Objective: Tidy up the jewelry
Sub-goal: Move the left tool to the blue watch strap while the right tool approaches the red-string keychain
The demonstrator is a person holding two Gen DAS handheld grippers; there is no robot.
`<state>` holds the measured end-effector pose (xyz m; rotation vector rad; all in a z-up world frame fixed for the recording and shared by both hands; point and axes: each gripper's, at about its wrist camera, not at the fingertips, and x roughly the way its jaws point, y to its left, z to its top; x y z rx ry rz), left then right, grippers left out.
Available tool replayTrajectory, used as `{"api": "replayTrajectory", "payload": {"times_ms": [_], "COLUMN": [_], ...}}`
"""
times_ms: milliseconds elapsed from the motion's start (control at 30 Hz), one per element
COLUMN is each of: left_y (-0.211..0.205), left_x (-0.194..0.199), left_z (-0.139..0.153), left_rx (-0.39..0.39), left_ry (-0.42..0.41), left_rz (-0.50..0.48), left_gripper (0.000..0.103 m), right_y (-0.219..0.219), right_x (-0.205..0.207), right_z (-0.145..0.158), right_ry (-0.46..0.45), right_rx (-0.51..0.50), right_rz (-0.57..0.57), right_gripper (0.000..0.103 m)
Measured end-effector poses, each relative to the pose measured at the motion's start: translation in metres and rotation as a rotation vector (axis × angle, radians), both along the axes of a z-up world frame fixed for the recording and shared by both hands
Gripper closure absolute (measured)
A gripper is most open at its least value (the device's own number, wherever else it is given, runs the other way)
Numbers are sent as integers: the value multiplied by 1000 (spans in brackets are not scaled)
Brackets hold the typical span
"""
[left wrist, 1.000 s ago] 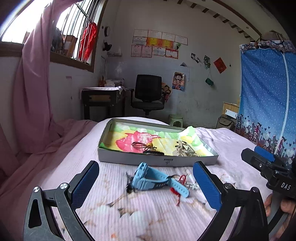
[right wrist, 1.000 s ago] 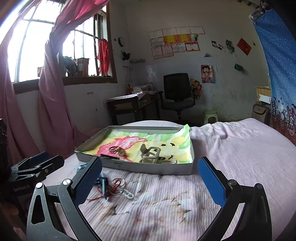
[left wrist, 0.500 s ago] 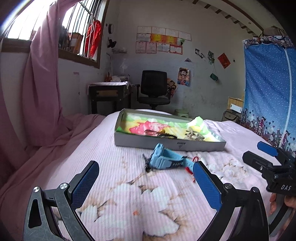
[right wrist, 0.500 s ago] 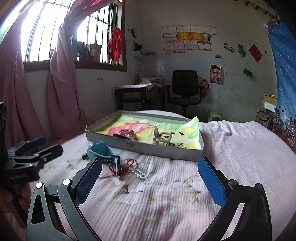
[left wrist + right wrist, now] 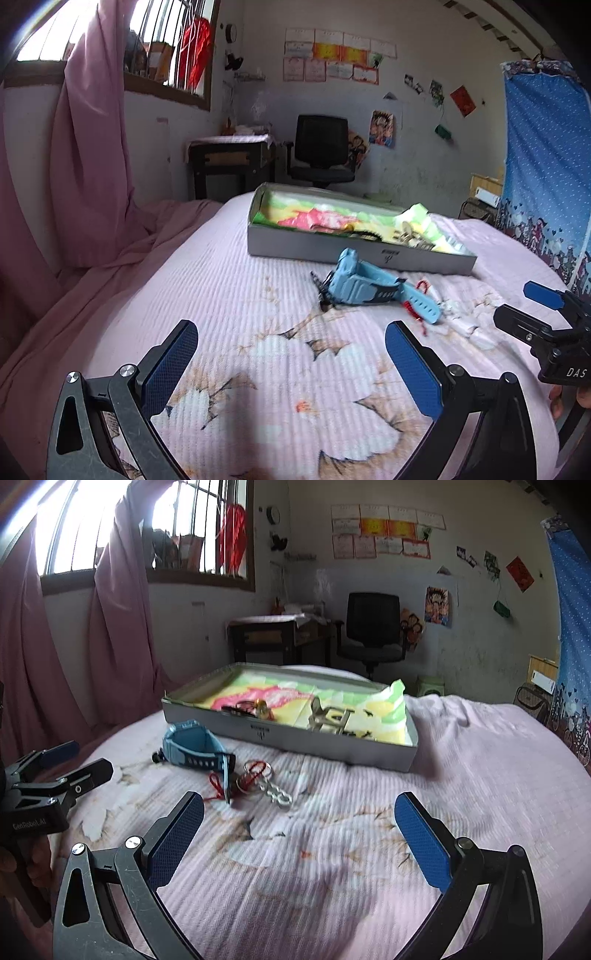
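Spreading out nearest both cameras, a bare stretch of the pink flowered bedspread (image 5: pixel 332 867) is seen, with open room on all sides of it. The left gripper (image 5: pixel 291 350) is held over this stretch with its jaws wide apart and nothing between them; the right gripper (image 5: pixel 299 823) is likewise held with jaws spread wide, gripping and touching nothing. Each gripper is cut off at the edge of the other's view.

Farther on, a light blue watch (image 5: pixel 194 747) is found lying on the bedspread, well clear of both grippers. Just beside its strap a red cord (image 5: pixel 255 770) and a silver key ring with chain (image 5: pixel 275 794) are seen, though in the left view they are blurred and partly hidden by the strap.

Beyond these, a shallow grey tray (image 5: pixel 354 253) is set on the bed, lined with bright patterned paper. Small metal pieces (image 5: pixel 327 716) and a dark looped item with a gold piece (image 5: pixel 255 709) lie inside; their kind cannot be made out.

Past the bed's far edge an office chair (image 5: pixel 373 631) is seen.
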<state>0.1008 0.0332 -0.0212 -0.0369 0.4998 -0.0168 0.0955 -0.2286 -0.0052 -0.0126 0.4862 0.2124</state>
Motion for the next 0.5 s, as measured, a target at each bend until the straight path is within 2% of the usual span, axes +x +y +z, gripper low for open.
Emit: {"api": "replayTrajectory", "payload": {"times_ms": [267,500], "left_y": [6,1], "left_x": [14,27], "left_z": [-8,-9], "left_rx": [-29,2], "left_ry": [56,92], "left_rz": [-5,-7], "left_gripper": [1,1], "right_y": [-5,-5], "right_x": [18,31], "right_z": [-16,-22], "right_ry": [111,152], "right_rx": [27,26], "right_rz": [-20,-20], "right_gripper": [1,1]}}
